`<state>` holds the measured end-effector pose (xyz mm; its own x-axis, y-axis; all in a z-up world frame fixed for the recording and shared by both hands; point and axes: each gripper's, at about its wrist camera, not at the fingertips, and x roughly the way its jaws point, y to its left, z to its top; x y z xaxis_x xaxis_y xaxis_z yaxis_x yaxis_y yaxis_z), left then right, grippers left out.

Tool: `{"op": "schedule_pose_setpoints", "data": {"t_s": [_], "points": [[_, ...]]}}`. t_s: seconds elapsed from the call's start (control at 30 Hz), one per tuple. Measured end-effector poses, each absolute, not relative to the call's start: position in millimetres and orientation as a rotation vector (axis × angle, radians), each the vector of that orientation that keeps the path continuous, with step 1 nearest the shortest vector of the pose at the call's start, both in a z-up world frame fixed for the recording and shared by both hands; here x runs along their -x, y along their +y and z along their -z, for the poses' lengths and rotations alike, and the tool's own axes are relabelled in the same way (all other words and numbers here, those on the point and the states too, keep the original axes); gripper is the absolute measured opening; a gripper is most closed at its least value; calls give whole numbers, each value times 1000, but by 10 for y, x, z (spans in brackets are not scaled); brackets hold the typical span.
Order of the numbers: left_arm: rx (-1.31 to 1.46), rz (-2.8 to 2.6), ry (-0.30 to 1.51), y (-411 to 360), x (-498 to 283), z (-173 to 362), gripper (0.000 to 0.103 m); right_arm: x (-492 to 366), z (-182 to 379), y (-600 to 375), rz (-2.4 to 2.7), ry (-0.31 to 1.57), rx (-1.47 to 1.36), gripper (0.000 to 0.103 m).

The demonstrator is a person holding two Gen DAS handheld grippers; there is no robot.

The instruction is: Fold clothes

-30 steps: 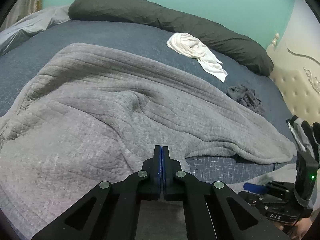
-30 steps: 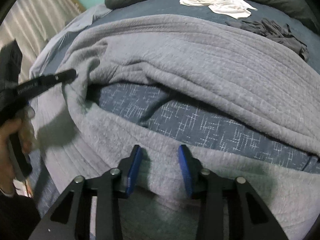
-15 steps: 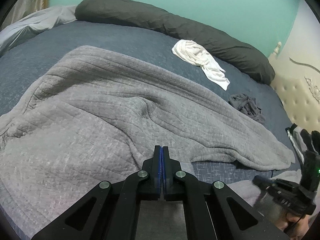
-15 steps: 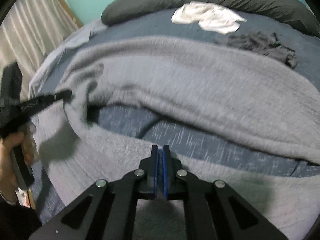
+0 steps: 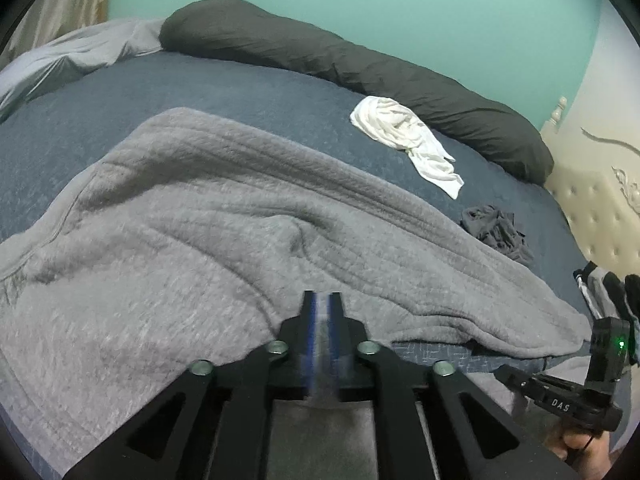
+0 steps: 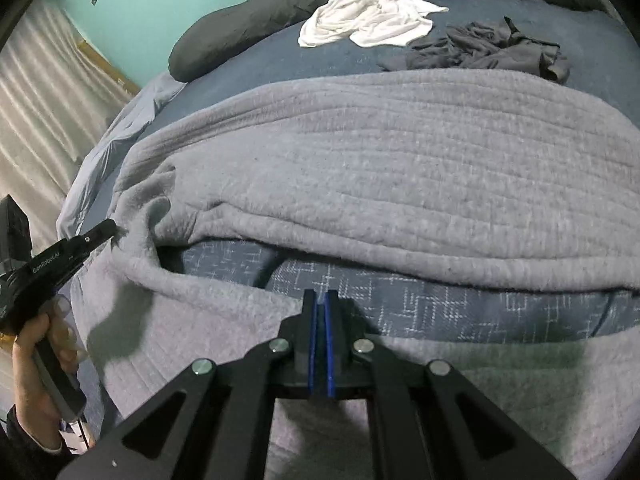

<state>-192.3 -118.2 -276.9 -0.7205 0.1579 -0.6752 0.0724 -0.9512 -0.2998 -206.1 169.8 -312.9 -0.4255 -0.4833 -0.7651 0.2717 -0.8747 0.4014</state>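
A big grey quilted blanket (image 5: 224,216) lies spread over the blue bed; it also shows in the right wrist view (image 6: 400,168). My left gripper (image 5: 321,300) is shut on the blanket's near edge, with grey cloth between its blue pads. My right gripper (image 6: 320,300) is shut on the same near edge further right, above a strip of bare patterned sheet (image 6: 440,300). The left gripper also shows at the left of the right wrist view (image 6: 106,228), and the right gripper at the lower right of the left wrist view (image 5: 504,370).
A crumpled white garment (image 5: 404,136) and a dark grey garment (image 5: 496,232) lie on the blue bedspread (image 5: 240,92) beyond the blanket. A long dark bolster (image 5: 360,68) lies along the teal wall. A cream padded headboard (image 5: 600,200) is at the right.
My right gripper was open a second ago and has shut on the blanket's near edge. Both grippers have risen, lifting that edge; the left stayed shut.
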Motion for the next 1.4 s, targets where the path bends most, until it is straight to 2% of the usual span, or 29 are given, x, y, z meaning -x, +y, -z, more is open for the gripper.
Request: {"op": "schedule_pose_setpoints", "data": {"t_s": [0.03,0.4,0.6,0.77,1.2,1.4], "points": [[1155,-2833,-485,-1176,1943,2774,27,2053,3118,1690,2312,-293,-1337,3],[1273,-2829,-524,-1263,2099,3031,26,2039,3112,1748,2298,-350,-1340,3],[1123,-2890,-641,-1506,1955,2809,26,2064,3087,1798,2317,-405,-1327,4],[1077,-2948,-737,-1852,1843,2720,26,2113,3060,1936,2323,-534,-1297,4],[1182,-2949,-924,-2372,1788,3004,28,2138,3092,1687,2300,-535,-1318,4],[1178,-2984,-959,-2509,1681,2970,33,2173,3094,1598,2285,-538,-1314,4]]}}
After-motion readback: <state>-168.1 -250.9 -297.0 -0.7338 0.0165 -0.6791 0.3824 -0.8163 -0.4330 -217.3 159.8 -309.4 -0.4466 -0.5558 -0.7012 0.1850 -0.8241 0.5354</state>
